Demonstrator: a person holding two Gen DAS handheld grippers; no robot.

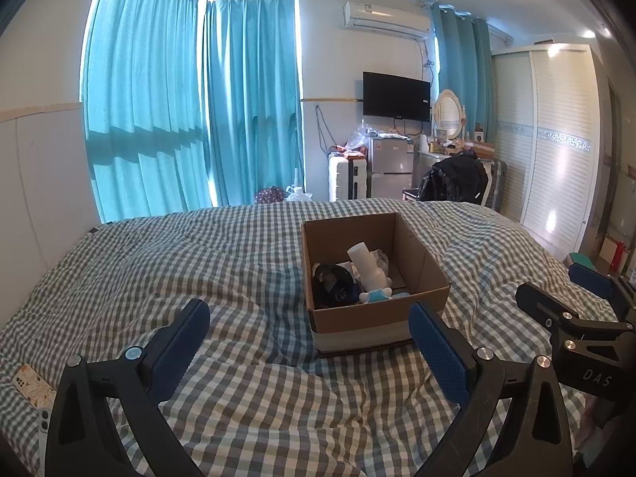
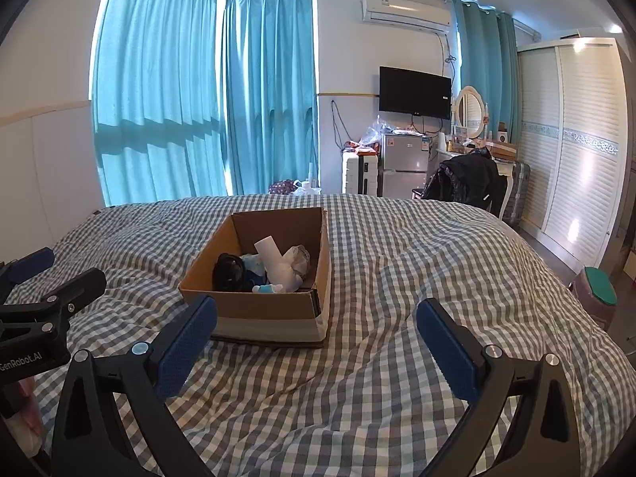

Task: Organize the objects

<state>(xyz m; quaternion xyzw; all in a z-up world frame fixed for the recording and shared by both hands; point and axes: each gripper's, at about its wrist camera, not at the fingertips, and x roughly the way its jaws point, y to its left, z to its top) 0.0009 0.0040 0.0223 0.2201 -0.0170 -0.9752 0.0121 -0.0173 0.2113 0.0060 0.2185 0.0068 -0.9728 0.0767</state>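
Teal curtains (image 1: 190, 111) and a wall television (image 1: 396, 95) are seen behind a bed (image 1: 238, 262) covered in grey-and-white check. On the bed a cardboard box (image 1: 421, 262) is set, open at the top, and it serves as the landmark.

Inside the box a white bottle (image 1: 367, 264) is leaned upright, with a dark rounded thing (image 1: 332, 284) beside it and a small blue-and-white toy (image 1: 375, 296) at the near wall. What the dark thing is cannot be made out, and the lower parts of all the contents are hidden by the box's near wall. A crumpled pale item (image 2: 298, 258) is seen at the far side of the bottle in the right wrist view; its nature is unclear.

The left gripper (image 1: 308, 353) is held in front of the box, its blue fingers (image 1: 179, 349) spread wide with nothing between them; one finger overlaps the box's near corner in the picture, though contact cannot be judged. The right gripper (image 2: 316, 349) is likewise held in front of the box, fingers (image 2: 447, 346) parted and empty.

Well away from the box, at the bed's edge, a patterned phone case (image 1: 33, 385) is partly cut off by the picture's rim.
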